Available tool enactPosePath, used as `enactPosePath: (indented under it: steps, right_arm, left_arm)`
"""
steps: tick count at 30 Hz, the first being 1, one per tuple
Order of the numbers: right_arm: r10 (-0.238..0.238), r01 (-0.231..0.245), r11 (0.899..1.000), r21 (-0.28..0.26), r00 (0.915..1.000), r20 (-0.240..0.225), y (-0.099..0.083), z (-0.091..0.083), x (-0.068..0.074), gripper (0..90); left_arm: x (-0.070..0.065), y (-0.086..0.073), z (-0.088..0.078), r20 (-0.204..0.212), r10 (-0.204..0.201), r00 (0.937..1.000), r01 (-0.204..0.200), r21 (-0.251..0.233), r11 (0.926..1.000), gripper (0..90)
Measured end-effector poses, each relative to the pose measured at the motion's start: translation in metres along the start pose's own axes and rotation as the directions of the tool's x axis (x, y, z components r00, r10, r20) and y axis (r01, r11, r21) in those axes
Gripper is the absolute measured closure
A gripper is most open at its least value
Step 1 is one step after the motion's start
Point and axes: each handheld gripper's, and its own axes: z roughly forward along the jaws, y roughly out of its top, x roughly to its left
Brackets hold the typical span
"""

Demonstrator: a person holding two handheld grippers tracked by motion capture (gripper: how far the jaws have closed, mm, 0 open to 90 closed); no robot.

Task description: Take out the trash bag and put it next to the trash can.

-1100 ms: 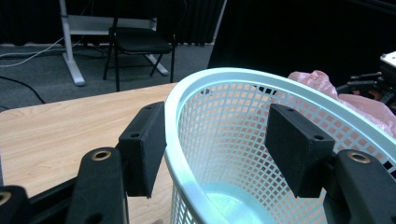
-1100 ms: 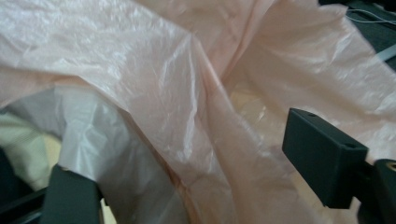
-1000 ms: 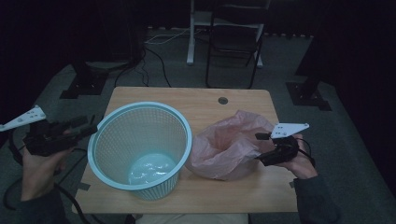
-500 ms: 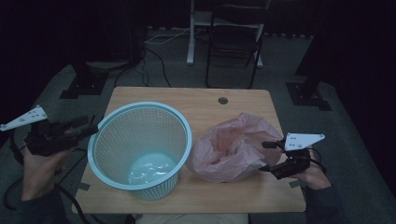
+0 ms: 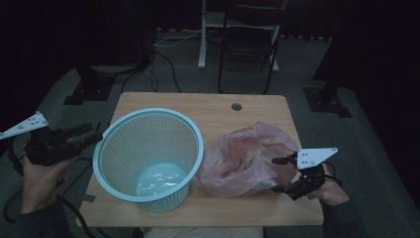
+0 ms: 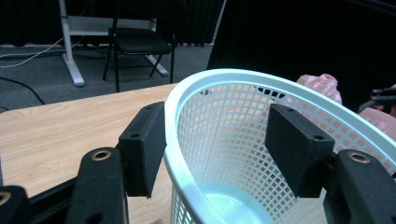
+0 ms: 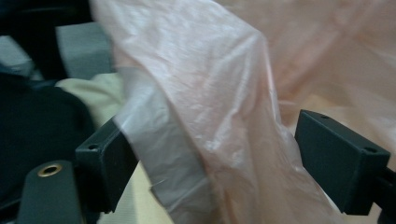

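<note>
Dim light falls on a wooden table [image 5: 257,106] in the middle of the high view, with dark floor around it. Nearest, at the lower right, the right gripper [image 5: 278,174] sits at the edge of a pink plastic bag [image 5: 245,161]. Its jaws have just been opening and stand wide; in the right gripper view a fold of the bag [image 7: 219,140] hangs between them, brushing 1 pad but not pinched. At the lower left, the left gripper [image 5: 91,135] straddles the rim of a pale blue mesh basket [image 5: 148,153], 1 jaw outside and 1 inside, with gaps on both sides in the left gripper view [image 6: 215,154]. The basket stands upright, touching the bag. Farther back, a chair [image 5: 250,44] stands at the upper centre.

The bag looks light, limp and slippery; a bunched edge near its mouth should give the surest hold.
</note>
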Motion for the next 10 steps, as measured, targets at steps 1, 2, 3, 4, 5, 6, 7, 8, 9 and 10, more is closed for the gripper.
enactPosePath:
  steps: [1, 2, 3, 4, 5, 6, 7, 8, 9, 10]
  right_arm:
    - [-0.007, 0.007, 1.000, -0.002, 0.9999, -0.013, 0.0002, -0.0002, 0.0016, 15.6]
    - [-0.012, 0.012, 1.000, -0.003, 0.9995, -0.029, 0.0004, 0.0001, 0.0030, 15.6]
    - [-0.021, 0.021, 1.000, -0.004, 0.9989, -0.043, 0.0006, 0.0004, 0.0043, 15.6]
    - [-0.026, 0.025, 1.000, -0.010, 0.9982, -0.054, 0.0010, 0.0005, 0.0056, 15.6]
    - [-0.034, 0.033, 0.999, -0.020, 0.9974, -0.064, 0.0014, 0.0005, 0.0066, 15.6]
    - [-0.037, 0.035, 0.999, -0.028, 0.9970, -0.068, 0.0019, 0.0002, 0.0073, 15.5]
    - [-0.039, 0.036, 0.999, -0.037, 0.9968, -0.070, 0.0024, 0.0000, 0.0079, 15.2]
    - [-0.039, 0.036, 0.998, -0.043, 0.9974, -0.061, 0.0029, 0.0000, 0.0079, 15.2]
    - [-0.037, 0.034, 0.998, -0.044, 0.9978, -0.056, 0.0033, 0.0003, 0.0077, 15.2]
    - [-0.033, 0.031, 0.999, -0.043, 0.9983, -0.049, 0.0037, 0.0011, 0.0073, 15.2]
  left_arm:
    - [-0.0002, 0.0002, 0.0001, 0.002, 0.000, 1.0000, 0.000, -0.001, 1.0000, 38.6]
    - [-0.0006, 0.0003, 0.0003, 0.003, 0.000, 1.0000, 0.000, -0.001, 1.0000, 38.6]
    - [-0.0010, 0.0007, 0.0004, 0.003, 0.003, 1.0000, -0.003, 0.002, 1.0000, 38.6]
    - [-0.0016, 0.0011, 0.0007, 0.005, 0.003, 1.0000, -0.003, 0.001, 1.0000, 38.6]
    - [-0.0022, 0.0015, 0.0010, 0.007, 0.005, 1.0000, -0.005, 0.001, 1.0000, 38.6]
    - [-0.0030, 0.0020, 0.0014, 0.008, 0.007, 0.9999, -0.008, 0.002, 1.0000, 38.6]
    - [-0.0039, 0.0026, 0.0019, 0.009, 0.009, 0.9999, -0.009, 0.002, 1.0000, 38.6]
    - [-0.0050, 0.0036, 0.0024, 0.008, 0.012, 0.9999, -0.012, 0.005, 0.9999, 38.6]
    - [-0.0060, 0.0047, 0.0032, 0.010, 0.018, 0.9998, -0.018, 0.009, 0.9998, 38.6]
    - [-0.0076, 0.0060, 0.0043, 0.011, 0.021, 0.9997, -0.021, 0.013, 0.9997, 38.6]
